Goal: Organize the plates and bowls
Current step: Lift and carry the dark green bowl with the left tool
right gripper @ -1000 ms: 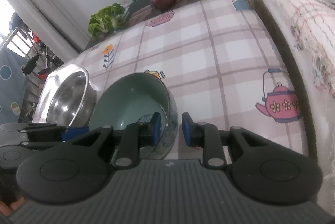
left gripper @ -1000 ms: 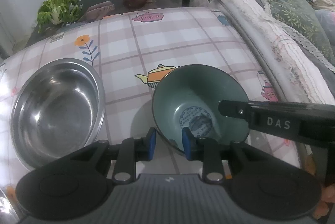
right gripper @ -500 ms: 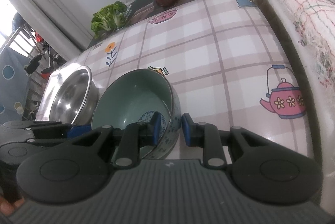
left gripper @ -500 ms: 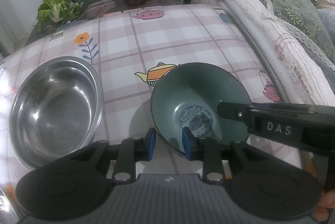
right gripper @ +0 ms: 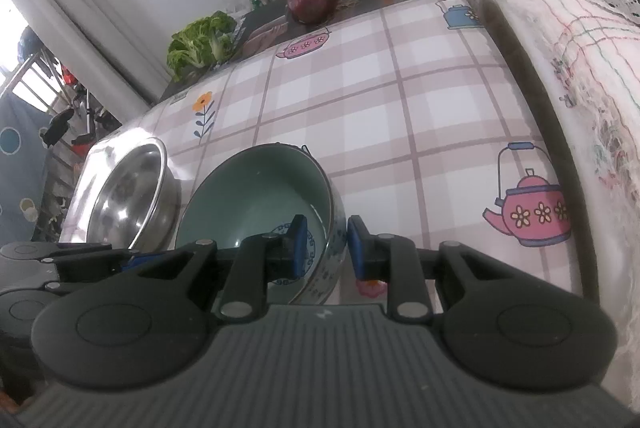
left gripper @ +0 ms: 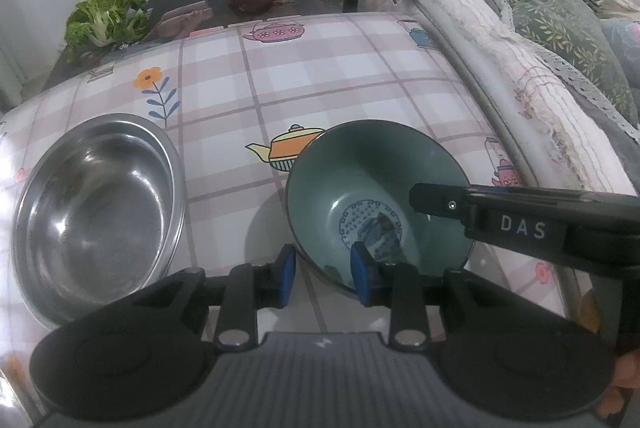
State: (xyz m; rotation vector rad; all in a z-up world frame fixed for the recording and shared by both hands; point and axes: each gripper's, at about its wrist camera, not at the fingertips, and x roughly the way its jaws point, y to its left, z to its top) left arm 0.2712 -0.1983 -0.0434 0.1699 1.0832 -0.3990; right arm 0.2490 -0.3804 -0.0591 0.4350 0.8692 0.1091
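Left wrist view, hidden: the near rim of the green ceramic bowl (left gripper: 376,196) lies behind the left gripper (left gripper: 322,271); the steel bowl (left gripper: 94,204) is cut off by the gripper body.
Left gripper: its jaws straddle the bowl's near wall and have just been opening; whether the pads press on the wall cannot be told.
In the way: the right gripper's finger reaches over the bowl from the right.
Surroundings: checked tablecloth (left gripper: 340,76); leafy greens (left gripper: 104,20) beyond.
Right wrist view, hidden: the bowl's (right gripper: 256,196) near side sits behind the right gripper (right gripper: 327,248).
Right gripper: narrow, its jaws straddling the bowl's right wall; contact unclear.
Beside: the steel bowl (right gripper: 132,188) stands just left of the green one.
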